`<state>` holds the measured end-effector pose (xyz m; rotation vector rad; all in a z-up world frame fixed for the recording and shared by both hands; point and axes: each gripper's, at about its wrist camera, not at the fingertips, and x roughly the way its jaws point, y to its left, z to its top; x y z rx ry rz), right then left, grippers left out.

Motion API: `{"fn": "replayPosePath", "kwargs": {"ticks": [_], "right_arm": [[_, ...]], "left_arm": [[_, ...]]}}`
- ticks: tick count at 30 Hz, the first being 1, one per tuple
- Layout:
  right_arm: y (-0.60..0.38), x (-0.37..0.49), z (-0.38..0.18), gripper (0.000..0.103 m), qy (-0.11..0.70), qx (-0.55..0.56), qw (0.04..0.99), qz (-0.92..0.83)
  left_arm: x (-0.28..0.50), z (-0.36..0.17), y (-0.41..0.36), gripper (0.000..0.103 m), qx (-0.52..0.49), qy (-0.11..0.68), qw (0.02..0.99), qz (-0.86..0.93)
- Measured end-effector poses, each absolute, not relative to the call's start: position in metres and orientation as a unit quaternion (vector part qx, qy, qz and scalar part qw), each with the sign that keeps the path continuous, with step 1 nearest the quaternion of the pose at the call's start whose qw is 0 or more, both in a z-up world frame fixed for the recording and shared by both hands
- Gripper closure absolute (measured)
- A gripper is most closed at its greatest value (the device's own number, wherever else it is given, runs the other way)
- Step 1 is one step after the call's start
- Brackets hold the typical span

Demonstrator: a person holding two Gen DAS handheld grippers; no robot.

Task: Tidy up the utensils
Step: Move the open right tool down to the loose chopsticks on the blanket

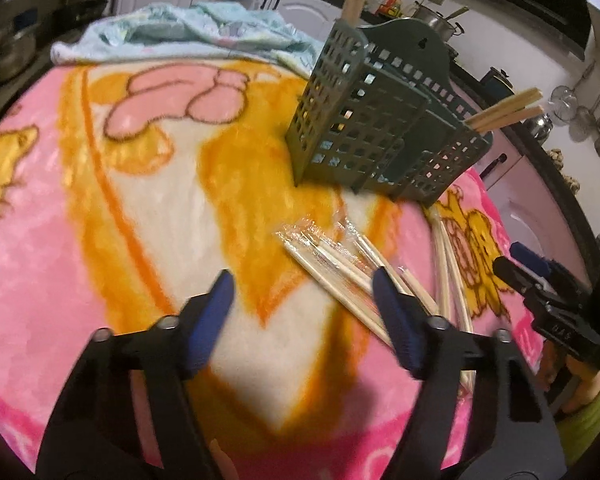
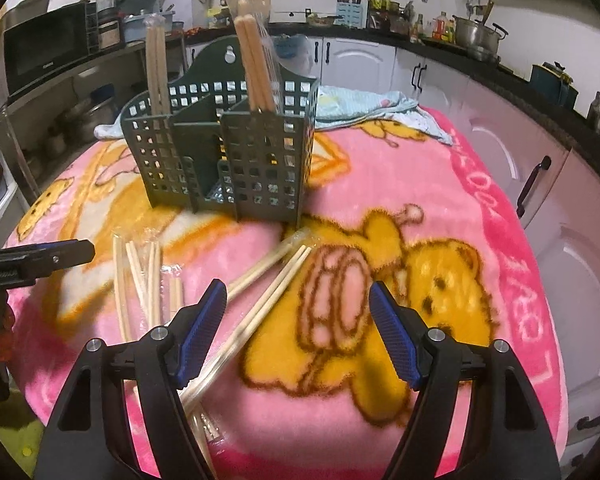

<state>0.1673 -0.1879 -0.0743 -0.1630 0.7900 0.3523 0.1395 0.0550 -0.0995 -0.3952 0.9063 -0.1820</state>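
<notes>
Left wrist view: left gripper (image 1: 302,316) has its blue-padded jaws spread wide, nothing between them, hovering over the pink-and-yellow cartoon fleece blanket (image 1: 100,220). A fan of plastic-wrapped pale wooden chopsticks (image 1: 332,268) lies just ahead and to the right of it, running under its right pad. Further ahead-right stands the dark green perforated plastic utensil caddy (image 1: 364,136), with chopstick pairs sticking out of two of its compartments. More loose chopsticks lie right of the wrapped fan. The right gripper (image 1: 512,264) shows at the far right edge — too side-on here to judge its jaws.

Right wrist view: right gripper (image 2: 298,312) jaws also wide apart, empty. Two loose bare wooden chopstick pairs (image 2: 260,296) lie diagonally just ahead, passing under its left pad; the wrapped fan sits further left. Caddy is straight ahead, well beyond the tips; its left and right compartments hold upright chopsticks, and the middle front one looks empty. The left gripper pokes in from the far left edge.

Step, by my read: mid-task, between picks — some pairs stowed, several still on the blanket. Next move probably needs one gripper lowered over a single pair, jaws square across the sticks, closing on both so they lift together, then tipping them upright into a compartment. The soft blanket and slippery wrappers may make the pinch tricky.
</notes>
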Motion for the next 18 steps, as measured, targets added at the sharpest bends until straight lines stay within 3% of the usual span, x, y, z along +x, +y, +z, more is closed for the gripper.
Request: {"fn": "replayPosePath", "kwargs": {"ticks": [4, 18], "right_arm": [[-0.186, 0.175, -0.082, 0.036, 0.394, -0.077, 0.9, 0.17], [-0.188, 0.218, -0.111, 0.056, 0.467, -0.016, 0.867, 0.171]], "left_arm": [[0.148, -0.109, 0.061, 0.065, -0.213, 0.443, 0.866, -0.087], [0.171, -0.12, 0.083, 0.083, -0.288, 0.44, 0.845, -0.093]]}}
